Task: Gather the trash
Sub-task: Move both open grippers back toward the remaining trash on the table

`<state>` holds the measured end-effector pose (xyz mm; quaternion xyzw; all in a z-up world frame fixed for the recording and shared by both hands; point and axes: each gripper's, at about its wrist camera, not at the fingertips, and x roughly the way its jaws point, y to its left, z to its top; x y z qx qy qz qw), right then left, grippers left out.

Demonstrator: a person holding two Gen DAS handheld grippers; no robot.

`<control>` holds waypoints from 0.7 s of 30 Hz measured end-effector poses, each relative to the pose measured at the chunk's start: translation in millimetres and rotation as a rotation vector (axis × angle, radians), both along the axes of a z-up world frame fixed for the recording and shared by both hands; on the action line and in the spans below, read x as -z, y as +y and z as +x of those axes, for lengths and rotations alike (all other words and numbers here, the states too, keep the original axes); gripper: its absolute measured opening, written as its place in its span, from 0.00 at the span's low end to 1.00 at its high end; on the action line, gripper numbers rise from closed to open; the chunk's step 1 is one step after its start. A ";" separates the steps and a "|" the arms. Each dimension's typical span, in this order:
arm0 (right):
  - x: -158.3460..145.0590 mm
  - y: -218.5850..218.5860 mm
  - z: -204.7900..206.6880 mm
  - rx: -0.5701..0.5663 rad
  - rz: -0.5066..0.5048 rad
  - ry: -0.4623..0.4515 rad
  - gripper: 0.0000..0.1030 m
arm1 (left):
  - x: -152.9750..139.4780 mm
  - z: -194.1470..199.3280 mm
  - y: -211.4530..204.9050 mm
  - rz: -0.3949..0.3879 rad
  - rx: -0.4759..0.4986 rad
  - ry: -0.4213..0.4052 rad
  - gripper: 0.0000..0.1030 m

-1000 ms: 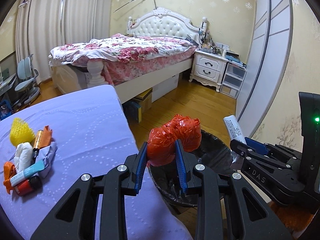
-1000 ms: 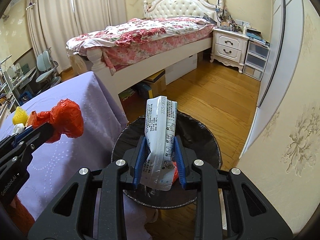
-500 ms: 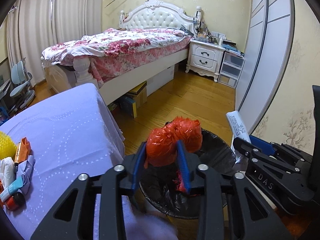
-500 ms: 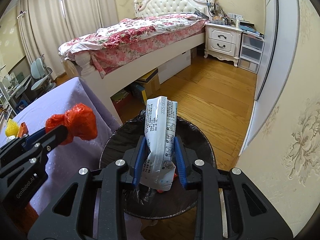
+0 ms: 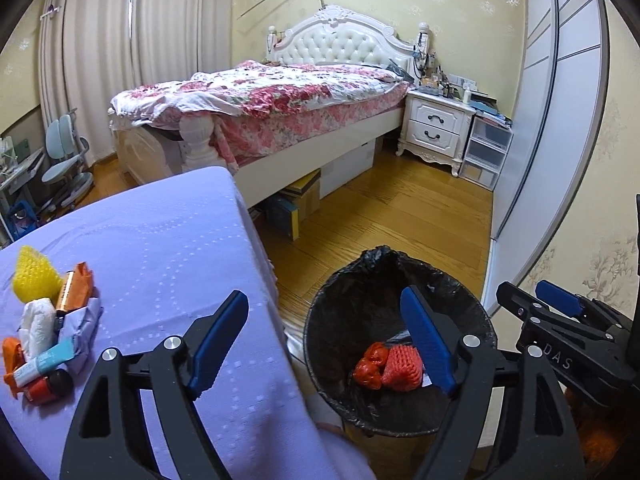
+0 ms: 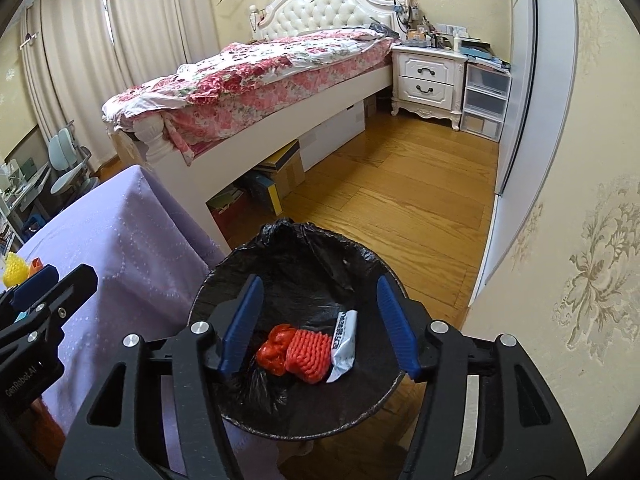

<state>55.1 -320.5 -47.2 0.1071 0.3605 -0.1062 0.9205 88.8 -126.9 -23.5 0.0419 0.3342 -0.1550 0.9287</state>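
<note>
A black-lined trash bin (image 5: 340, 300) (image 6: 360, 256) stands on the floor beside the purple table. In it lie an orange-red plastic bag (image 6: 274, 350) (image 5: 370, 368), an orange foam net (image 6: 308, 354) (image 5: 402, 368) and a white wrapper (image 6: 344, 338). My left gripper (image 5: 324, 340) is open and empty, over the table edge and bin. My right gripper (image 6: 320, 320) is open and empty above the bin. A pile of trash (image 5: 44, 320) lies on the table at the left: a yellow foam net (image 5: 34, 278), tissue, tube, orange wrappers.
The purple table (image 5: 160, 240) (image 6: 120, 248) has its corner next to the bin. A bed (image 5: 260, 96) with boxes beneath it, a white nightstand (image 5: 436, 128) and plastic drawers stand beyond the wooden floor. A wall and sliding door are close on the right.
Both grippers opened. The orange-red bag dropped from the left gripper and the white wrapper from the right; both now lie in the bin.
</note>
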 end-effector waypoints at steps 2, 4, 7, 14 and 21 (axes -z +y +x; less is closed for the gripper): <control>-1.6 5.7 -2.2 -0.011 0.002 -0.005 0.64 | -1.2 -5.2 9.1 0.006 -0.015 -0.006 0.77; -2.4 13.8 -3.8 -0.025 0.001 -0.007 0.65 | -1.4 -9.3 19.2 0.006 -0.030 -0.005 0.77; -2.8 30.8 -5.1 -0.059 0.007 -0.003 0.65 | -1.2 -15.0 40.5 0.011 -0.061 0.002 0.77; -3.9 83.3 -5.1 -0.163 0.030 0.010 0.66 | -1.6 -27.9 98.7 0.015 -0.172 0.012 0.77; -4.3 142.9 -4.7 -0.293 0.023 0.025 0.66 | 1.0 -46.2 165.5 0.014 -0.300 0.029 0.77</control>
